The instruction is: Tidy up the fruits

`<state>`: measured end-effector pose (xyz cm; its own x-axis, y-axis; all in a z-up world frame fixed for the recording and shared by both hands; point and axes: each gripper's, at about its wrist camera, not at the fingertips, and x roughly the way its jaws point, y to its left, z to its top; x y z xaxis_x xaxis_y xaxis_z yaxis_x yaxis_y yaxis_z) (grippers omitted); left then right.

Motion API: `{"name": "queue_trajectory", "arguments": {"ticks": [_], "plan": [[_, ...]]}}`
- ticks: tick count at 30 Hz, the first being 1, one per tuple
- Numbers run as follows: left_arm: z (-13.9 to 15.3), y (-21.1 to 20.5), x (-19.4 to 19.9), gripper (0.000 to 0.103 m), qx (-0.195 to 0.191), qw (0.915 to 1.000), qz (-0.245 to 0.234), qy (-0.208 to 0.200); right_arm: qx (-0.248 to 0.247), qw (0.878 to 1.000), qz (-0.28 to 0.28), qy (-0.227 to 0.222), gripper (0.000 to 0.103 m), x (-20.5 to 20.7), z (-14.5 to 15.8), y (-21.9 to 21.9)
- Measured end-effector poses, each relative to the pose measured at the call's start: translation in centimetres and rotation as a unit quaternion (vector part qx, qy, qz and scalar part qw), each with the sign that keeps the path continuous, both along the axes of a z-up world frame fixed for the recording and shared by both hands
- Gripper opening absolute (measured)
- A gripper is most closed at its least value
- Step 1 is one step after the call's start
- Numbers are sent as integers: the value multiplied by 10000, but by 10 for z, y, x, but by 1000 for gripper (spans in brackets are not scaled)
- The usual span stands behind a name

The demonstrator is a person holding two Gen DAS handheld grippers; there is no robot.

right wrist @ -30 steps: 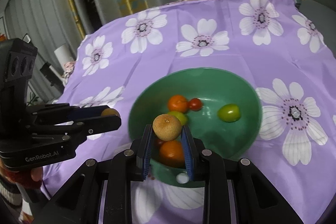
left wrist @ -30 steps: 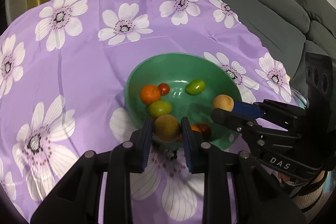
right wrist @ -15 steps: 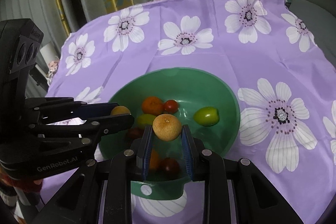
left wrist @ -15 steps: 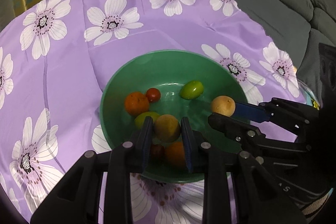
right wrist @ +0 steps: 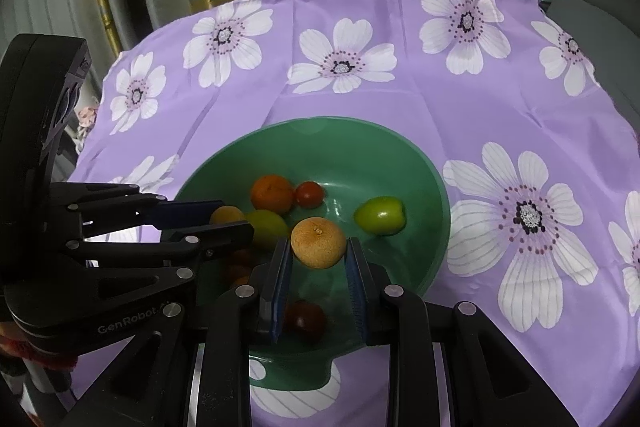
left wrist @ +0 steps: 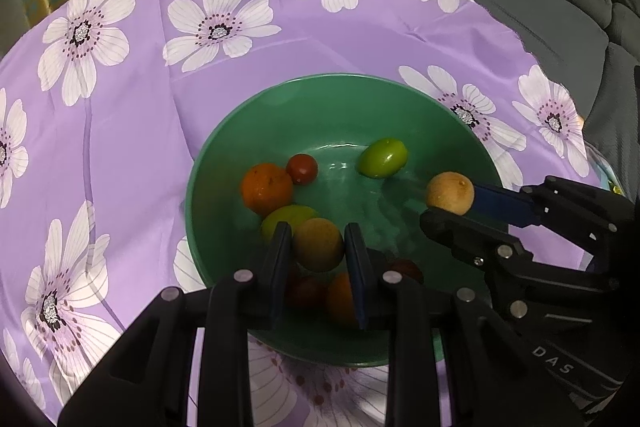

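Now the left hand-held gripper (left wrist: 318,245) hangs lower over the bowl (left wrist: 240,147)

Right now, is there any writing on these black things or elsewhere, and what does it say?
"DAS" on the body of the right tool, seen from the left wrist view; further letters may be out of frame.
"GenRobot.A" on the body of the left tool, seen from the right wrist view; the ending is hidden.
No other writing is legible.
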<state>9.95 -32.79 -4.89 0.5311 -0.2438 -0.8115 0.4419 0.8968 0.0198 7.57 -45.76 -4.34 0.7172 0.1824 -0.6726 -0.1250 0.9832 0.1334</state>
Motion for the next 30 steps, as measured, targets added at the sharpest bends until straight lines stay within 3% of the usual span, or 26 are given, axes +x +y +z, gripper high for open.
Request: {"name": "queue_trajectory", "arguments": {"ticks": [6,10,20,23,27,30], "plan": [[0,1,-2,27,-12,10000,40,9,48,9999,-66,72,29,-1,-2,-1],[2,3,-3,37,-10,10000,75,-3,48,9999,-76,81,29,-3,-1,-3],[13,14,-15,47,-91,9997,208,-101,109,9999,-64,48,29,-12,6,0],[20,18,-20,50,-154,9994,245,-167,131,9999,-52,40,31,-14,10,1],[26,22,-26,59,-194,9991,300,-244,132,9999,-40,48,45,-17,13,2],[31,27,-31,66,-207,9984,408,-318,52,9999,-64,74,48,-21,15,5]]}}
